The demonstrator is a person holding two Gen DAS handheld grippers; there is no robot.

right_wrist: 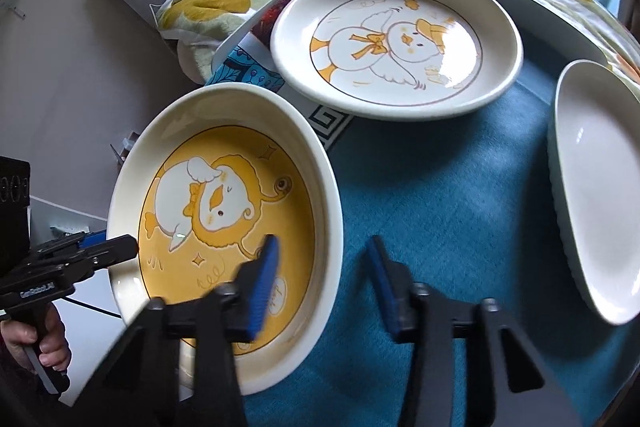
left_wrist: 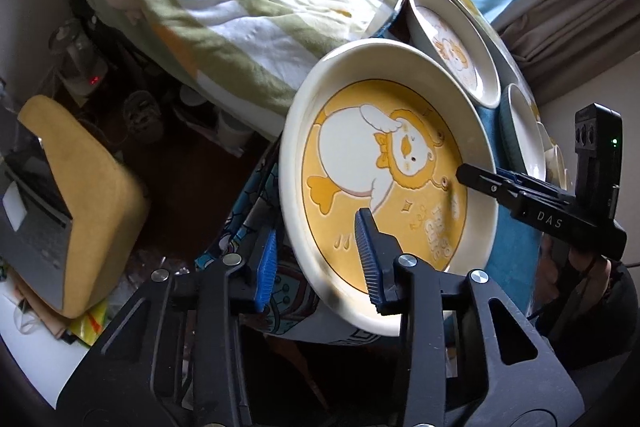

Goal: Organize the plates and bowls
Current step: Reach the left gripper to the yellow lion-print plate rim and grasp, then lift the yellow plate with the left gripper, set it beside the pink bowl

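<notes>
2 open claws straddle the yellow plate's rim.

Right gripper fingers spread astride yellow duck bowl rim; white duck plate beyond.

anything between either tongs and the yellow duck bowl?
Nothing visible. The left tongs and right tongs each straddle a rim of the cream bowl with the yellow duck-print base, jaws apart, not clamped. The white duck-print plate sits clear behind it.
</notes>
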